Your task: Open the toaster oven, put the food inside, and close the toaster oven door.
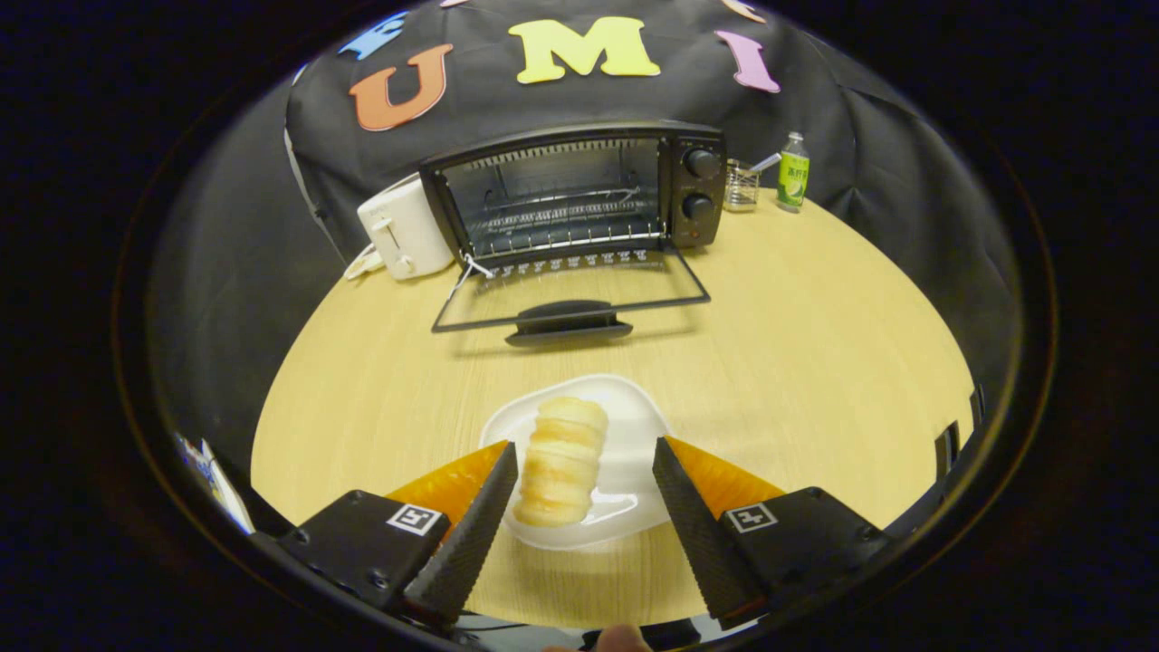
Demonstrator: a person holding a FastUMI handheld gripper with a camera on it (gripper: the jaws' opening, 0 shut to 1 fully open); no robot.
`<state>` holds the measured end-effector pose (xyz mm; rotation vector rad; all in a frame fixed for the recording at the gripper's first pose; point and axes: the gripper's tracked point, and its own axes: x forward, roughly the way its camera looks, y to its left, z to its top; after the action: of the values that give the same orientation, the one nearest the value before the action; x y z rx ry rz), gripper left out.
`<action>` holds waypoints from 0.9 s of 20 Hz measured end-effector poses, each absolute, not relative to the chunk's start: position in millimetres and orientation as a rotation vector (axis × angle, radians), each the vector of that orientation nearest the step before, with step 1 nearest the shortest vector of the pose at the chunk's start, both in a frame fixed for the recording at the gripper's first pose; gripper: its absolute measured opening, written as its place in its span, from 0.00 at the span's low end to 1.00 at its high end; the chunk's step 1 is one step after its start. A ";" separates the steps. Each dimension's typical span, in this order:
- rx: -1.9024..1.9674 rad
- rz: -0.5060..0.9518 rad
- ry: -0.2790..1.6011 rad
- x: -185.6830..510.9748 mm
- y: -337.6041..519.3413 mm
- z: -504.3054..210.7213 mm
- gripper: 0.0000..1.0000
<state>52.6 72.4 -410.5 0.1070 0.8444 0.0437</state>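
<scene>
Bread roll [561,462]: its near left edge sits behind the claw's [585,471] left finger. Bottle [793,172] label too small to tell; tabletop [815,362] near edge cut off.

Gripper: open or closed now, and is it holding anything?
Gripper: open, holding nothing; the bread on the plate lies between its fingers.

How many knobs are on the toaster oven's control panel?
2. Upper knob and lower knob sit stacked on the panel right of the toaster oven cavity, its door folded down. The gripper is open around the bread roll on its plate.
</scene>
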 end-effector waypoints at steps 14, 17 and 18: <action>0.058 0.096 0.949 69.3 85.6 -447.2 0.80; 0.043 0.113 0.956 73.4 86.5 -448.4 0.58; 0.045 0.117 0.961 75.0 86.1 -447.8 0.54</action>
<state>75.0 86.1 -447.8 0.0446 0.9606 0.1168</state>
